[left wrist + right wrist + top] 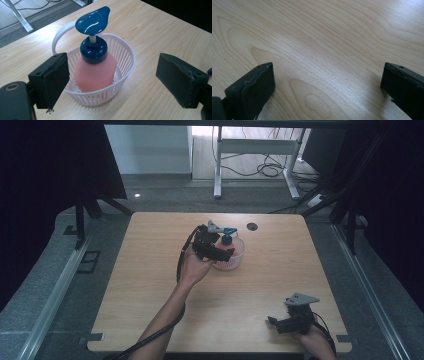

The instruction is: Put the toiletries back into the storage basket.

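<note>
Pink soap bottle (95, 72) upright in white basket (125, 56); left tool (113, 82) apart; right tool (328, 87) apart.

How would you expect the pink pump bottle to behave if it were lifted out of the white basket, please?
The pink pump bottle looks like rigid plastic, so it should probably hold its shape between the open jaws of the left hand-held gripper. Its smooth sides may be slippery. The tall blue pump head makes it top-heavy, so it could tip against the white basket rim.
</note>
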A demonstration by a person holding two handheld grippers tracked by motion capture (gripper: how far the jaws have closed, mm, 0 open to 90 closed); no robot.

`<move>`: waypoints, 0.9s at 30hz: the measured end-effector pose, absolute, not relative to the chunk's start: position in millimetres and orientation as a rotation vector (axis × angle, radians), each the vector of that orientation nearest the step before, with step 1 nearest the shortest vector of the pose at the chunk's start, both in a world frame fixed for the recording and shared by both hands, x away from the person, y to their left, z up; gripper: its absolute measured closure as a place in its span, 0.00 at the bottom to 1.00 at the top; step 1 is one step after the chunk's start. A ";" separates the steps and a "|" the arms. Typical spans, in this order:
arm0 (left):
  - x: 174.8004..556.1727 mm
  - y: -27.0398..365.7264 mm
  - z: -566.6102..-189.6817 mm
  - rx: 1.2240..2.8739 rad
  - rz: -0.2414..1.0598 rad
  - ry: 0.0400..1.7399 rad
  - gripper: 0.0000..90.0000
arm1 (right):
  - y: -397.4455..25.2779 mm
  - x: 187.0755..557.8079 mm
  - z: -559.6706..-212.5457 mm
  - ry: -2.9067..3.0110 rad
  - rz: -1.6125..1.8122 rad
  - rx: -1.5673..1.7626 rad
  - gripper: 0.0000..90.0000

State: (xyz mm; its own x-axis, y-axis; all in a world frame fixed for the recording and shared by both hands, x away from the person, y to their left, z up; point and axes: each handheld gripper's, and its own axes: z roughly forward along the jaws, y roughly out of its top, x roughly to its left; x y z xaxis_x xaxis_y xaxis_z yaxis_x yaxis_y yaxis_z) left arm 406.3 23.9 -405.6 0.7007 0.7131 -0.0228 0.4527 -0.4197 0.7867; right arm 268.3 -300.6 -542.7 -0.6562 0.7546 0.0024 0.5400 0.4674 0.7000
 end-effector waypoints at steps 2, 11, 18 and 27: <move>403.9 25.7 -405.4 2.086 0.401 0.883 0.13 | -300.6 268.3 -542.7 2.412 0.987 1.099 0.00; 390.0 36.0 -406.7 2.083 0.400 0.871 0.13 | -300.6 268.3 -542.8 2.410 0.987 1.100 0.00; 381.0 44.2 -407.8 2.064 0.399 0.867 0.13 | -300.6 268.3 -542.8 2.411 0.986 1.099 0.00; 370.9 55.4 -410.9 2.058 0.403 0.868 0.13 | -300.6 268.4 -542.7 2.411 0.986 1.099 0.00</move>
State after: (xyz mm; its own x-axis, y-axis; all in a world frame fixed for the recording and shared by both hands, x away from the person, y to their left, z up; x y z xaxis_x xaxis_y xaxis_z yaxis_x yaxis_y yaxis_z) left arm 370.9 55.4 -410.9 0.7078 0.7059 -0.0286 0.4342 -0.4028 0.8057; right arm 268.4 -300.6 -542.7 -0.6563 0.7545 0.0006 0.5389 0.4682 0.7003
